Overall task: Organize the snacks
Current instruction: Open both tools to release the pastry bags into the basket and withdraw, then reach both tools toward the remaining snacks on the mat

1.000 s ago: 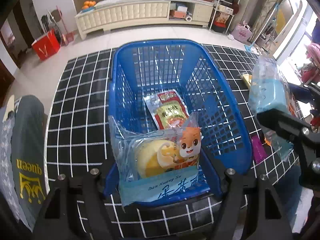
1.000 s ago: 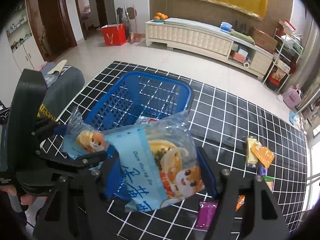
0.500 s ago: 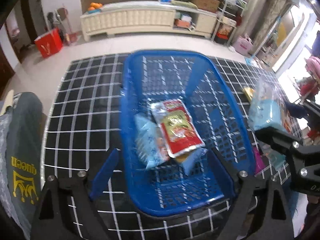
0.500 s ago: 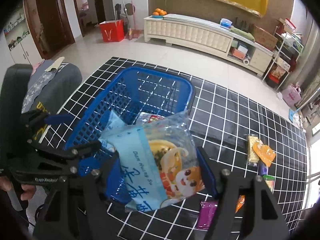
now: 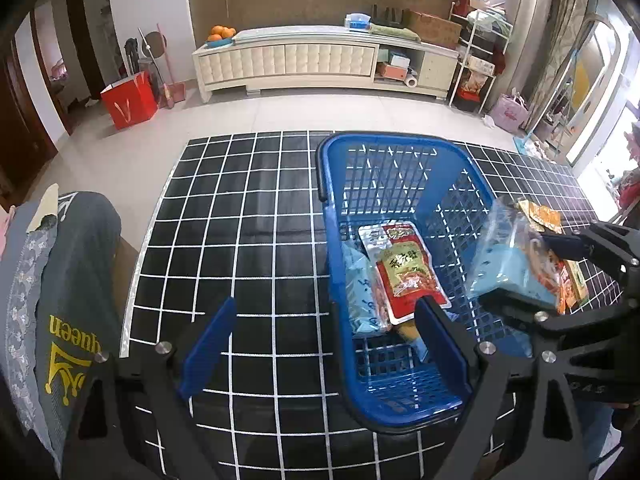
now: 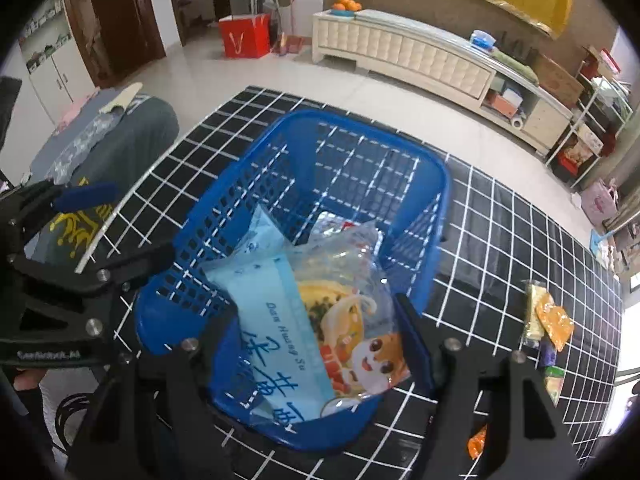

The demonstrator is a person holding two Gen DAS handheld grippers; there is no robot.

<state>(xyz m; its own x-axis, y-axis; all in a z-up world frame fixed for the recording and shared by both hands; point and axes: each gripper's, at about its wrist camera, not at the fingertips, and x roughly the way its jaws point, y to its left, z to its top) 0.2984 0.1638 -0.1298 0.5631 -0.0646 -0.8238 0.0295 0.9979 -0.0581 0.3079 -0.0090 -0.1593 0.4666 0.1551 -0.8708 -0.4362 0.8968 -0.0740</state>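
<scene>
Right tongs (image 6: 316, 344) clamped on pastry bag (image 6: 320, 320), hanging over near end of basket (image 6: 416, 168), long axis roughly along tongs' line. Straight drop from here, probably. Left tongs (image 5: 320, 344) just been opening, now wide, nothing between jaws, off basket's left wall. Red pouch (image 5: 404, 272) and a blue bag already inside. More snacks (image 6: 548, 324) on table (image 6: 500, 240), right side, so right hand nearer.

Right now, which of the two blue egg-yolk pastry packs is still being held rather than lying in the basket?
The pack with the cartoon fox, clamped in the right gripper above the blue basket. The other blue pack lies inside, partly under the red pouch.
</scene>
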